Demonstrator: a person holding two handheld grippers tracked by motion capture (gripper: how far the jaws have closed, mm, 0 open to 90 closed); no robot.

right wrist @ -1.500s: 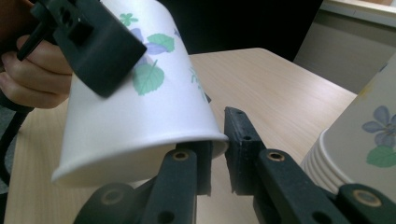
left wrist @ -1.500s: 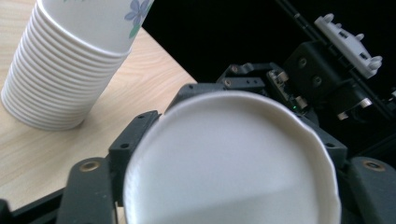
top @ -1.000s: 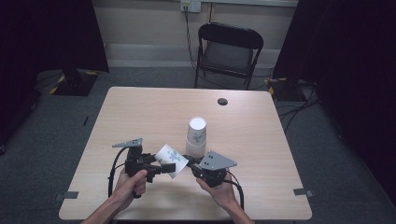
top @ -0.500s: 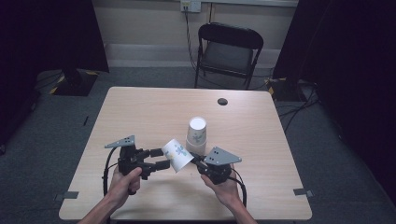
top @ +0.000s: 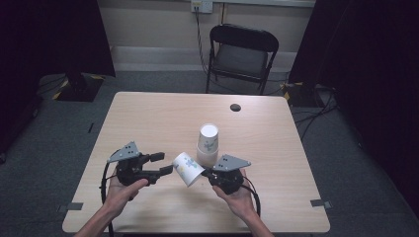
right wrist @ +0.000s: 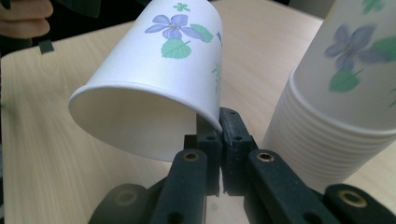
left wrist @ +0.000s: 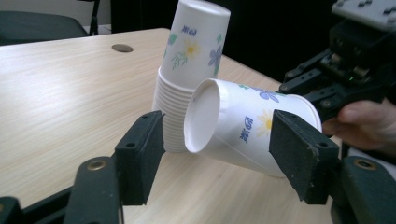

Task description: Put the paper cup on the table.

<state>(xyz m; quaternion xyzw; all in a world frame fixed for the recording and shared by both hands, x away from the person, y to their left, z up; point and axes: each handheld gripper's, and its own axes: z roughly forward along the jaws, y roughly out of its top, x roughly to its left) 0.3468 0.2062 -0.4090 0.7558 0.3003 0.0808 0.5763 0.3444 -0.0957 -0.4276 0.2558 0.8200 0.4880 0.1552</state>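
A flowered paper cup lies on its side above the table. My right gripper is shut on its rim, and its two pads pinch the lip of the cup. My left gripper faces the cup's base end. Its jaws have just been closing, but they still stand apart around the cup. There is a gap at the left pad, and the right pad overlaps the cup's side. A stack of the same cups stands upside down just behind.
The wooden table has a small black round disc near its far edge. A black folding chair stands beyond the table. Cables trail from both grippers toward the near edge.
The left gripper has shifted a little to the left and risen slightly. The right gripper and the single cup have stayed almost in place beside the stack.
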